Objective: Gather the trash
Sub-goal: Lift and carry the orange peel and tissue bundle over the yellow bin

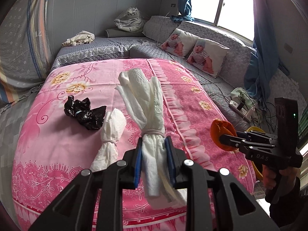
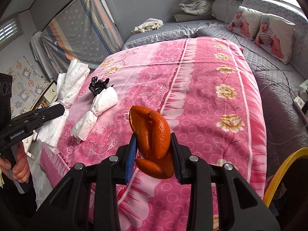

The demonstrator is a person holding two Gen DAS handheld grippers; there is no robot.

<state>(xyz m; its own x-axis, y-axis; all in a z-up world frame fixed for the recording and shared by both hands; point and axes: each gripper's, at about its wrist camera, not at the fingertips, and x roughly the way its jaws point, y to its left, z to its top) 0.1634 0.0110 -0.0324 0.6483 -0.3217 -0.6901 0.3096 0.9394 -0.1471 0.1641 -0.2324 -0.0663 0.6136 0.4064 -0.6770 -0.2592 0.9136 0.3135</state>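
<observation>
My left gripper (image 1: 154,150) is shut on a white paper-towel bundle (image 1: 148,104) tied with a band, lifted above the pink floral cloth (image 1: 192,115). My right gripper (image 2: 154,152) is shut on an orange peel (image 2: 154,132), also held over the cloth; in the left wrist view that peel (image 1: 219,132) shows at the right, in the right gripper (image 1: 224,138). A second tied paper-towel bundle (image 1: 109,134) and a crumpled black plastic bag (image 1: 84,113) lie on the cloth. In the right wrist view they appear as the tied bundle (image 2: 96,109) and black bag (image 2: 98,85), beside the left gripper (image 2: 63,107).
A grey quilted sofa (image 1: 221,88) wraps around the back and right, with two baby-print cushions (image 1: 204,55), a power strip with cables (image 1: 240,109) and a wrapped plush tiger (image 1: 130,21). A yellow-rimmed bin (image 2: 284,167) stands at the lower right. A person's hand (image 2: 19,165) holds the left gripper's handle.
</observation>
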